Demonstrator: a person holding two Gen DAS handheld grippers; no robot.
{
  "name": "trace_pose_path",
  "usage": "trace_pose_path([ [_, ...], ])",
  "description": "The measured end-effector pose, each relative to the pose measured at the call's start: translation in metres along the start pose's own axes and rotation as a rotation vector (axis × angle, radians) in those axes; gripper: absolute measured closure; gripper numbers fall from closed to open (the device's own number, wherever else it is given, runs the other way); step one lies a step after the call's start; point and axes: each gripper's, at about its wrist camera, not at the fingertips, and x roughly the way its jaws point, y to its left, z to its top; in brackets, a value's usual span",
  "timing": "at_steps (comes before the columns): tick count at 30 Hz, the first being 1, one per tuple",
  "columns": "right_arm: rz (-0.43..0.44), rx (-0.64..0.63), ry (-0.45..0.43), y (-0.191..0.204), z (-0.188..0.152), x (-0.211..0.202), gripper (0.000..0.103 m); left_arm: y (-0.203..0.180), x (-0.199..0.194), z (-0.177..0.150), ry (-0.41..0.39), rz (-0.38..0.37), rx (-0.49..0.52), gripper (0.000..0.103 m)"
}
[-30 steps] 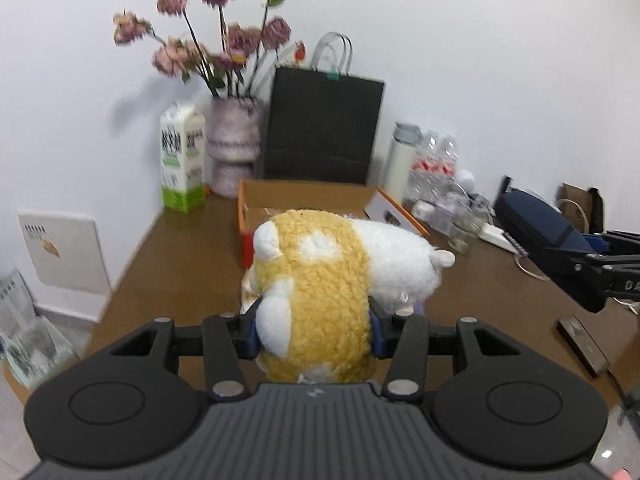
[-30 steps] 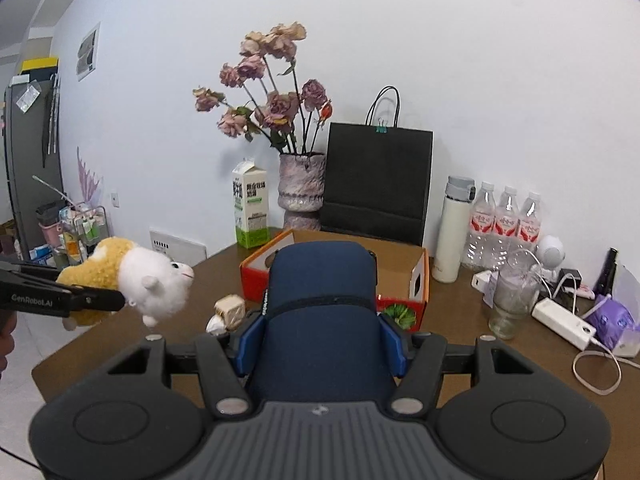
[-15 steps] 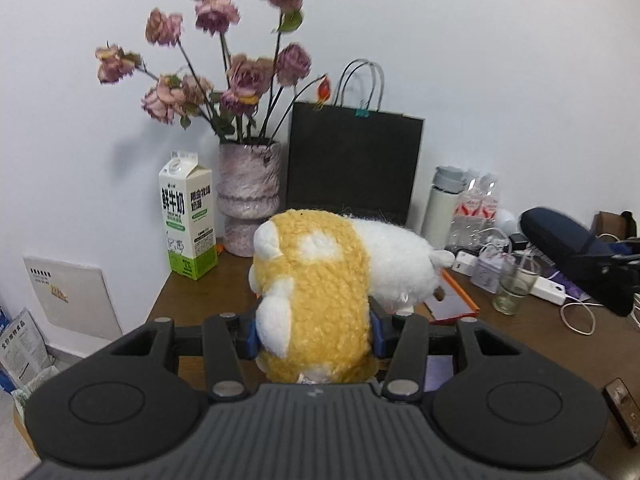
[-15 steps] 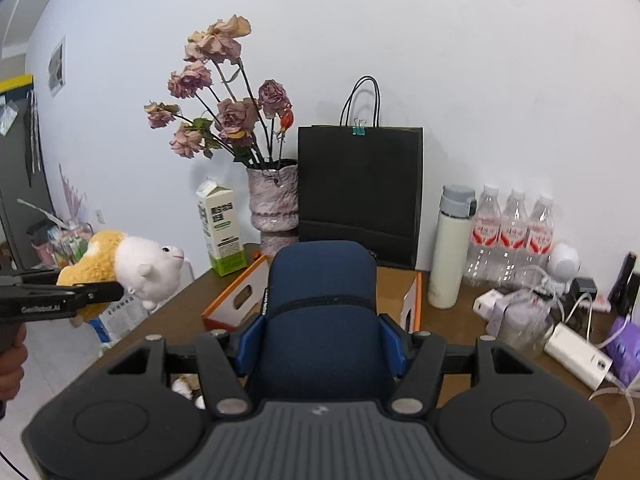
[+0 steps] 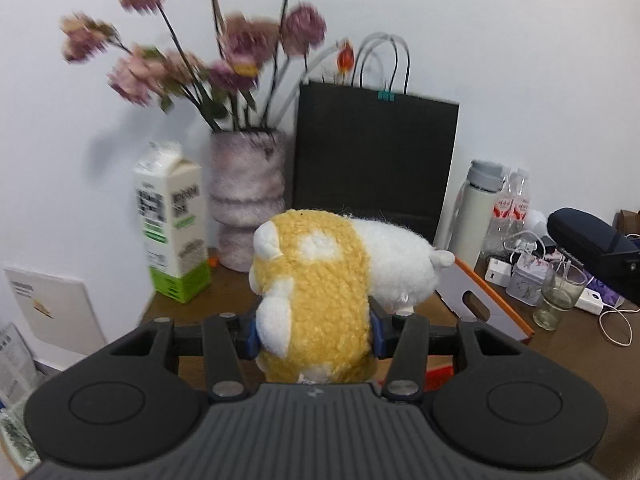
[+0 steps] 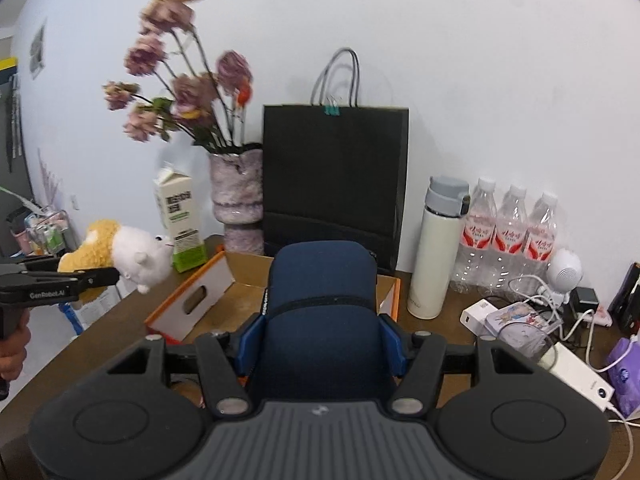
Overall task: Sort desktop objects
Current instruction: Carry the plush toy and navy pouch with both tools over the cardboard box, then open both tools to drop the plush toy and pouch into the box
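We see a fluffy yellow-and-white plush sheep (image 5: 320, 292) clamped between the left gripper (image 5: 314, 330) jaws, held in the air above the desk's (image 6: 120, 320) left edge. Our right gripper (image 6: 320, 336) jaws squeeze a navy glasses case (image 6: 322, 300) above the open orange cardboard box (image 6: 192, 304). The case hides most of the box's inside; the flowers (image 5: 224, 52) are blurred.

Three water bottles (image 6: 510, 236) (plastic), one flask (image 6: 438, 252), one carton (image 6: 180, 220).

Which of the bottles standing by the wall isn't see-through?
The white flask with the grey lid, left of the three clear water bottles with red labels.
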Motion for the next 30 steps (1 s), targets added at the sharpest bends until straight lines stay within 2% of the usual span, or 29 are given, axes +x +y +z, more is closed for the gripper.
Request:
trace_pose_path([
  [3,0.021,0.002,0.034,-0.003,0.006,0.039,0.044,0.006,0.036,0.013,0.06,-0.032,-0.002,0.054],
  [11,0.01,0.067,0.159,-0.015,0.023,0.141,0.044,0.009,0.122,0.033,0.197,-0.03,-0.02,0.054],
  [14,0.013,0.16,0.216,-0.026,0.023,0.174,0.044,0.013,0.154,0.026,0.296,-0.01,-0.088,0.054],
  [17,-0.01,0.21,0.271,-0.031,0.021,0.2,0.044,0.02,0.172,0.017,0.35,0.031,-0.141,0.054],
  [21,-0.073,0.213,0.354,-0.029,0.016,0.239,0.044,0.018,0.19,0.01,0.387,0.094,-0.135,0.054],
  [24,-0.084,0.212,0.414,-0.026,0.01,0.265,0.044,0.014,0.206,0.007,0.425,0.125,-0.102,0.054],
  [30,-0.13,0.181,0.465,-0.019,0.002,0.298,0.044,0.011,0.23,0.006,0.455,0.175,-0.037,0.053],
])
